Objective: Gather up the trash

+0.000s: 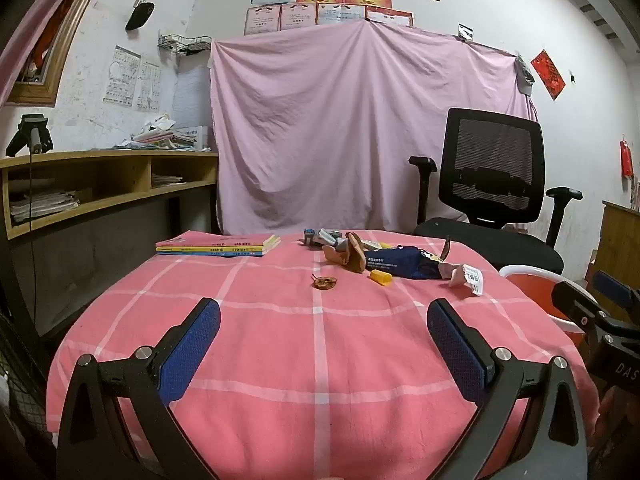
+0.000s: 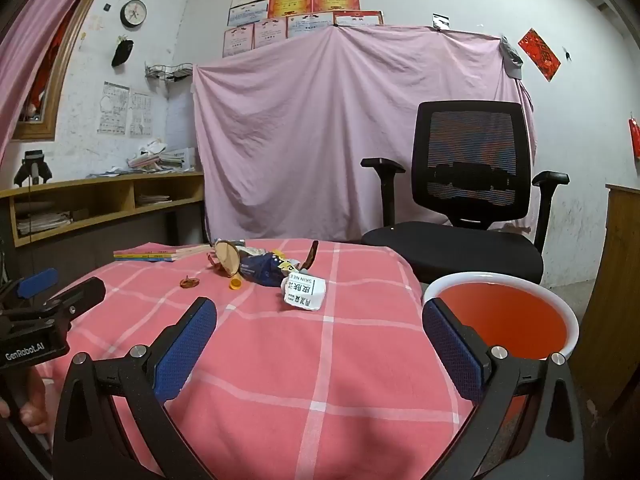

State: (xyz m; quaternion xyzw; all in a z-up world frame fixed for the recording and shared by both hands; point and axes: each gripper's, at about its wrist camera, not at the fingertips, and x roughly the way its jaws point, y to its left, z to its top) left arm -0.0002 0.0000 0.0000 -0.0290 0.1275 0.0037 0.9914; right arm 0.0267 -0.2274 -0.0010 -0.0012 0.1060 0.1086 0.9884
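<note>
Trash lies in a loose pile at the far side of the pink checked tablecloth (image 1: 280,340): a dark blue wrapper (image 1: 404,265), a brown peel piece (image 1: 355,257), a small yellow cap (image 1: 381,278), a dried brown scrap (image 1: 325,282) and a crumpled white packet (image 1: 470,278). The right wrist view shows the same blue wrapper (image 2: 262,269), white packet (image 2: 306,291), yellow cap (image 2: 235,282) and scrap (image 2: 189,282). My left gripper (image 1: 323,320) is open over the near cloth, nothing between its blue pads. My right gripper (image 2: 319,318) is open too, well short of the pile.
A red bin with a white rim (image 2: 504,312) stands just right of the table. A black office chair (image 2: 464,208) sits behind it. Books (image 1: 218,245) lie stacked at the far left of the table. A wooden shelf (image 1: 100,184) runs along the left wall.
</note>
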